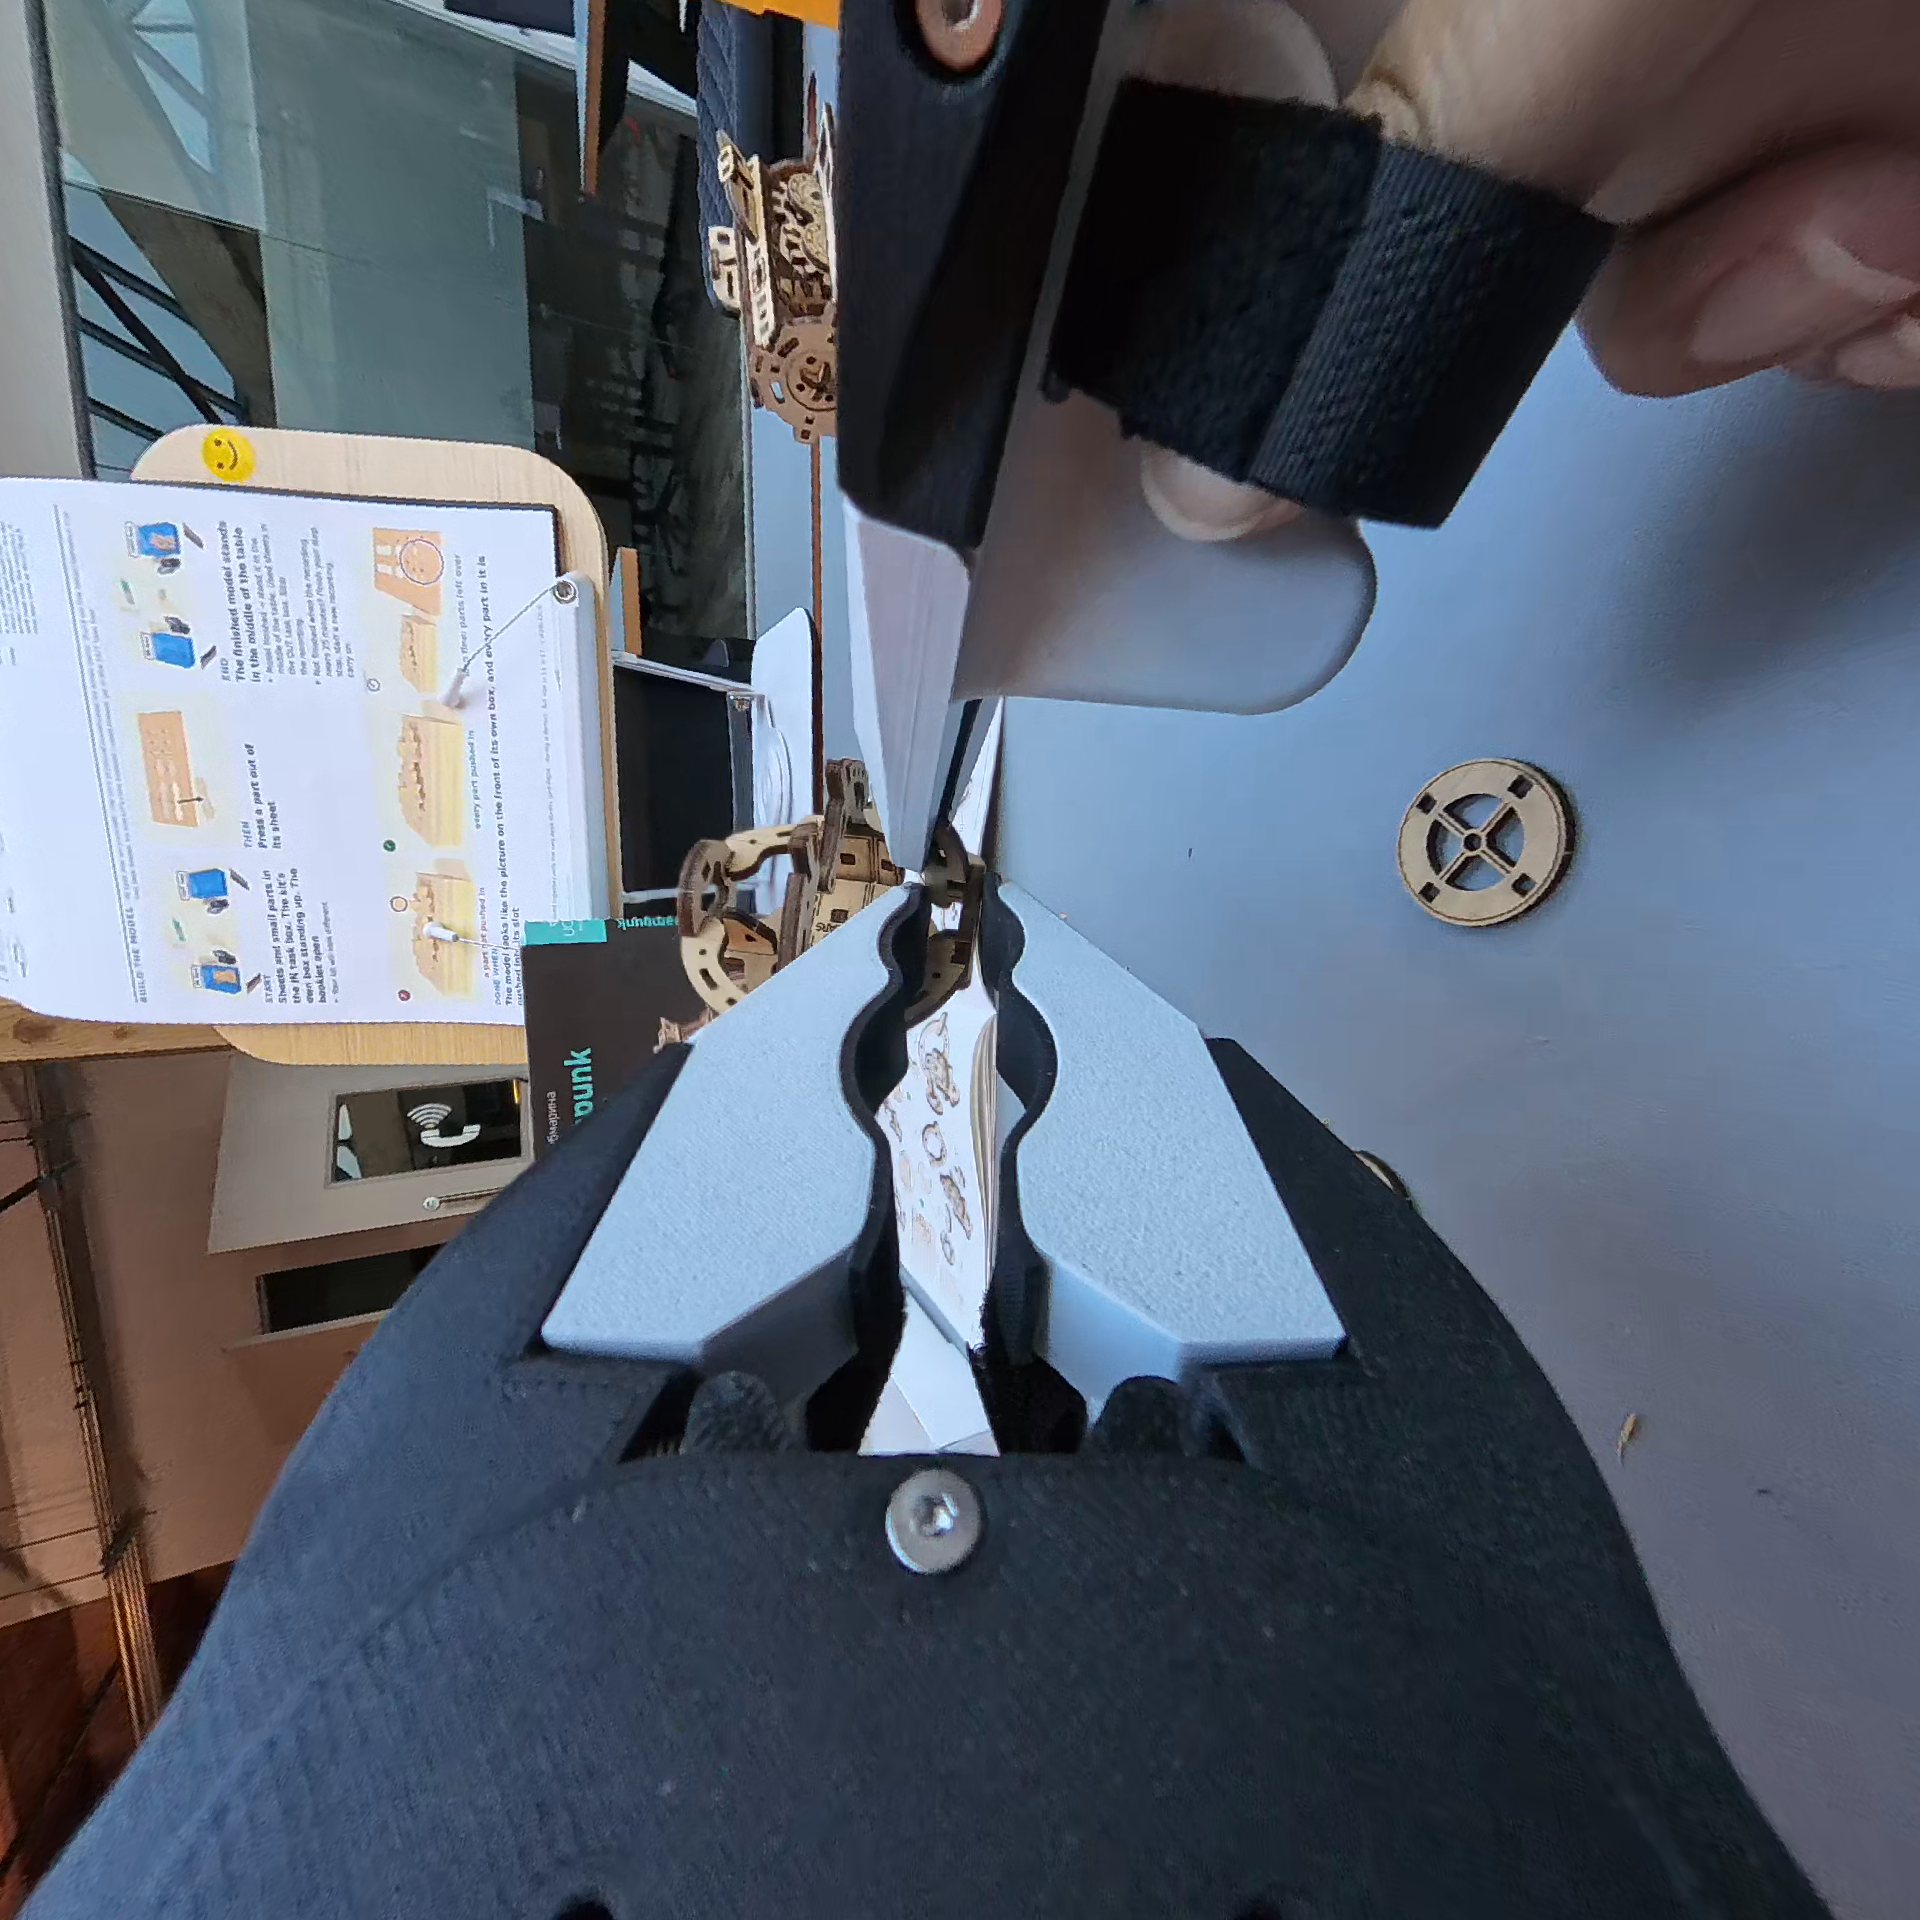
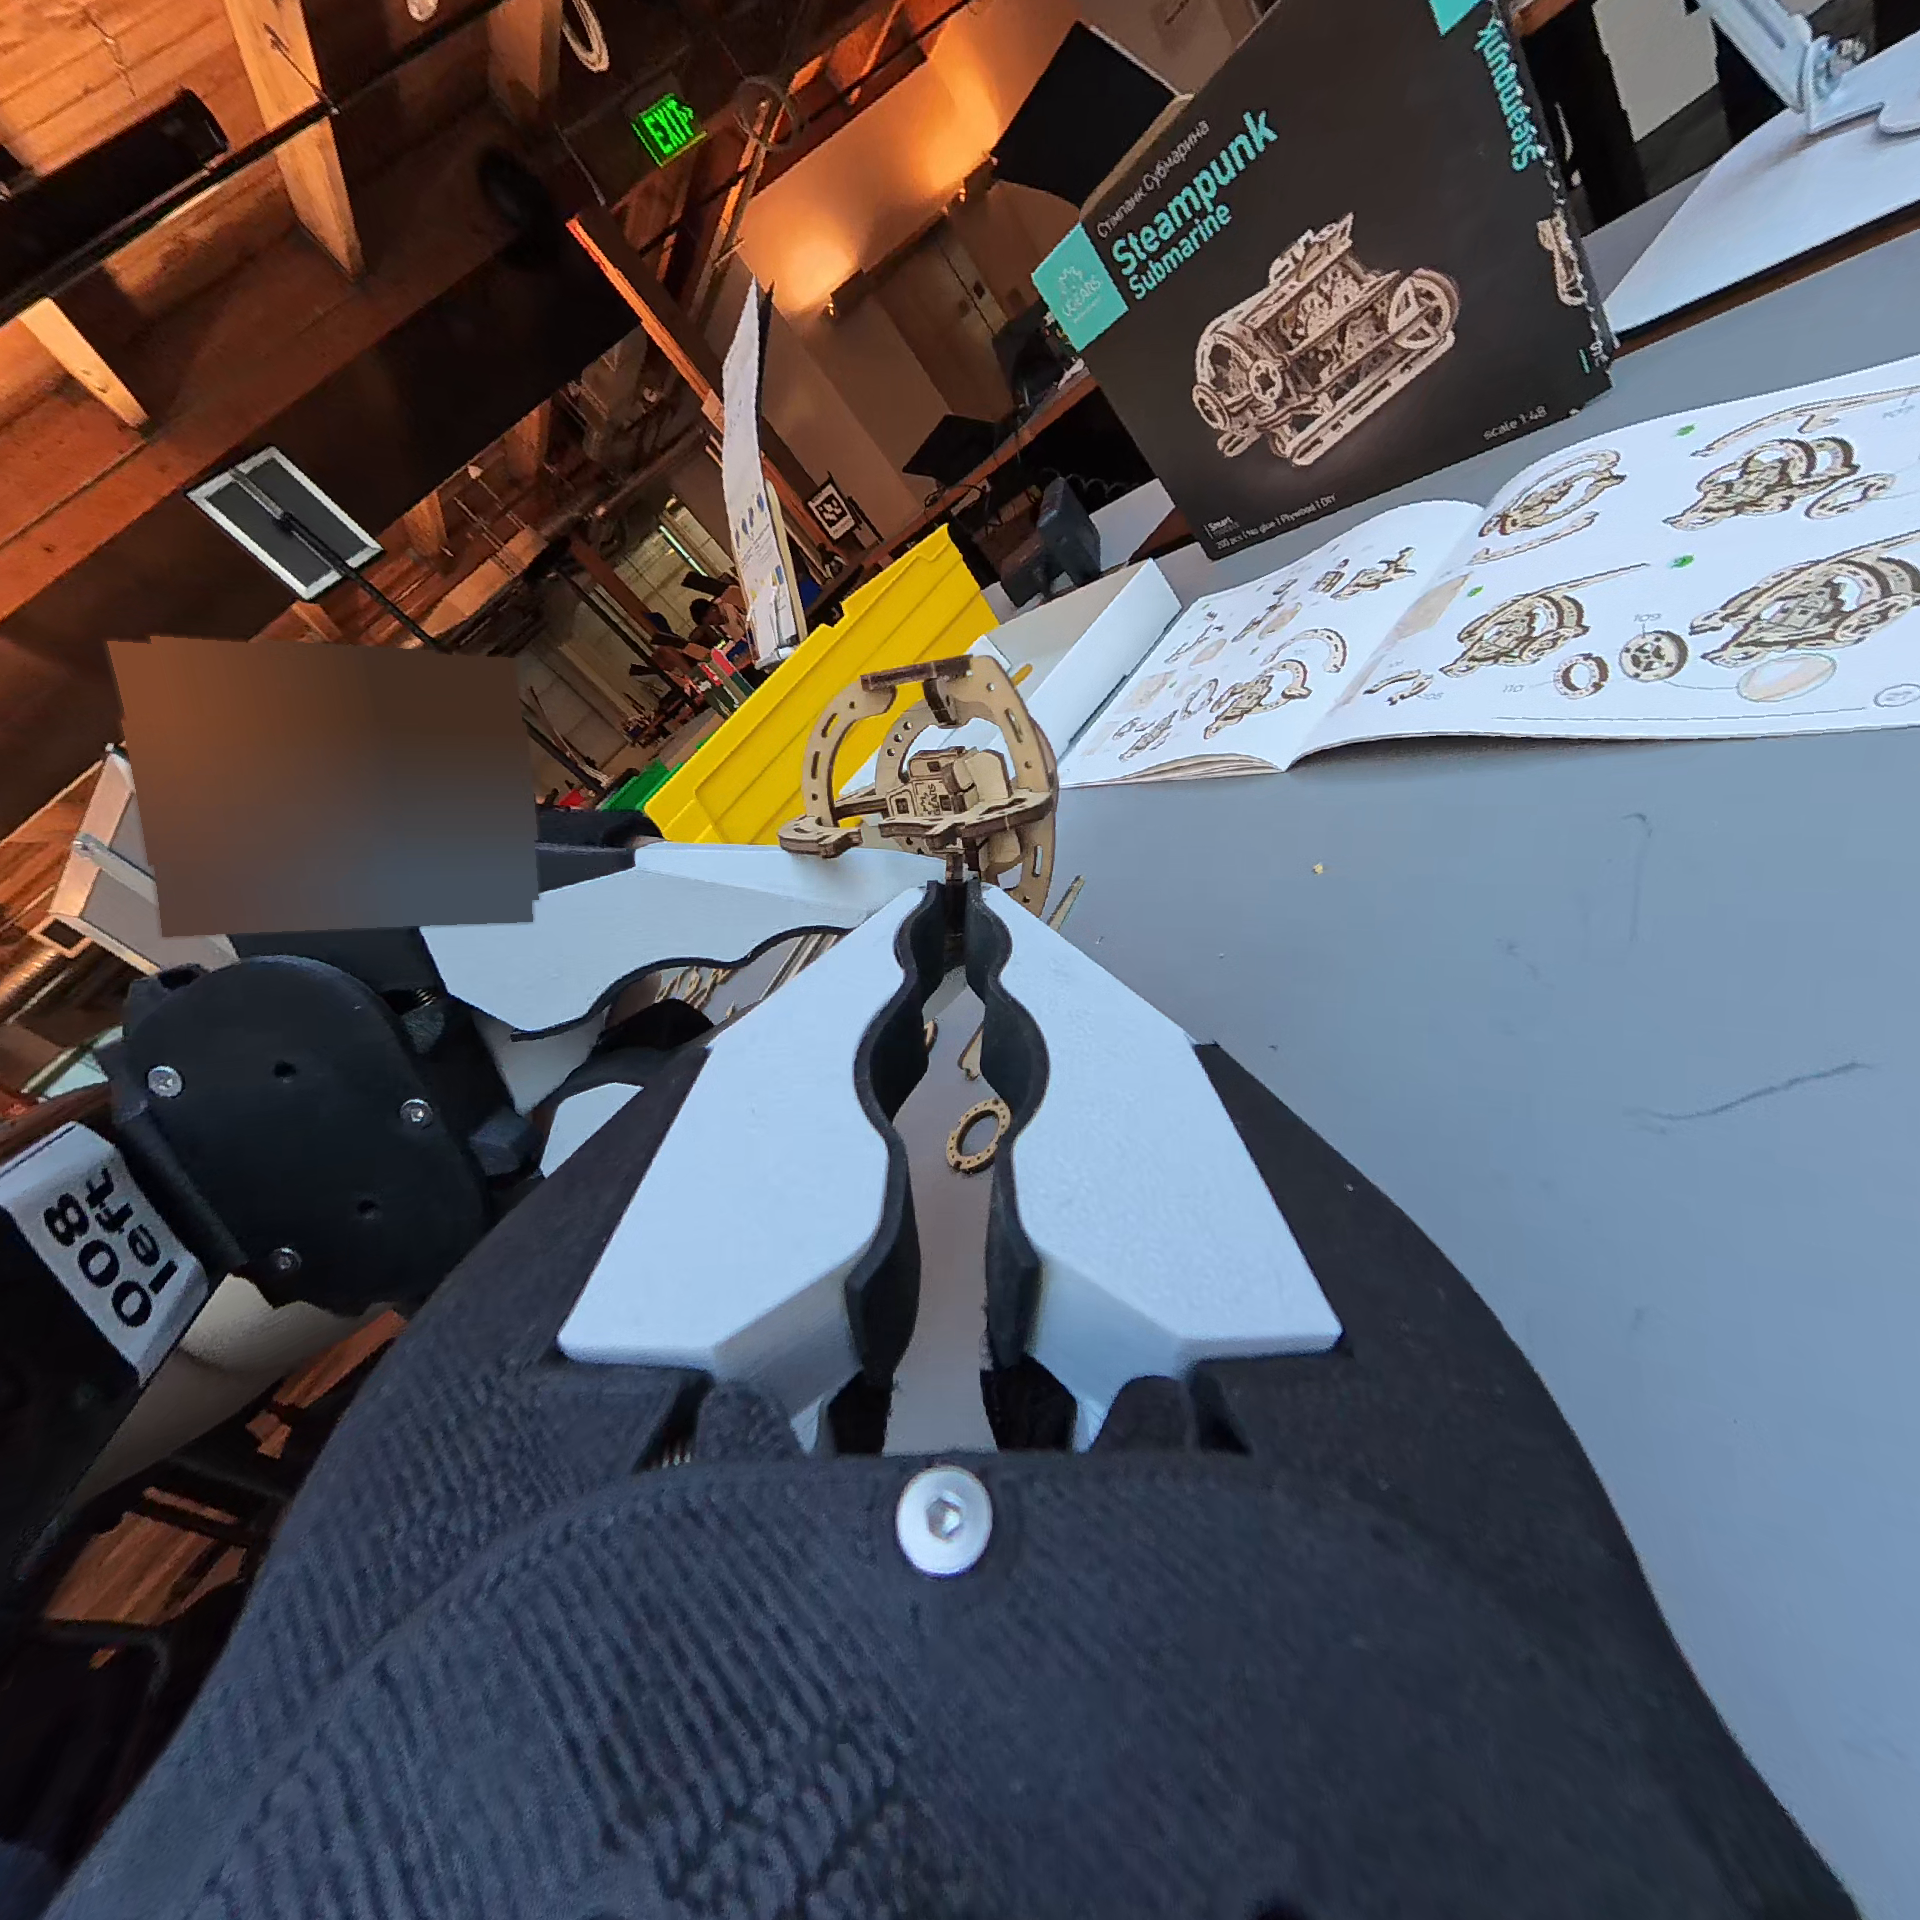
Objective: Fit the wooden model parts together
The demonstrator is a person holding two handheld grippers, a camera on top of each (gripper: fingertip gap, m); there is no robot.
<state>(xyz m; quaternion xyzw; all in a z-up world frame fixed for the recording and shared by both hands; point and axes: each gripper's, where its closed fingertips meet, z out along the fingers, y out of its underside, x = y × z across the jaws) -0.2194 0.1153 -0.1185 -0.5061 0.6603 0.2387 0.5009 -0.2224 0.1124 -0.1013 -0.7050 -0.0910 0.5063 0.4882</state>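
Right gripper (image 2: 951,899): clenched on a small peg under the wooden assembly (image 2: 925,774), above the grey table (image 2: 1455,1039).
Left gripper (image 1: 940,883): tips pinch the same assembly.
Risk: 2 opposing grips may twist and snap it.

Left gripper (image 1: 940,883) body: black ribbed printed shell, one silver hex screw at its centre.
Left gripper fingers (image 1: 769,1122): pale grey wedges with wavy black inner pads.
Right gripper (image 2: 954,894) body: matching black shell, silver screw, white fingers (image 2: 790,1164).
Strap (image 1: 1340,343): black woven band across the person's hand (image 1: 1704,208).
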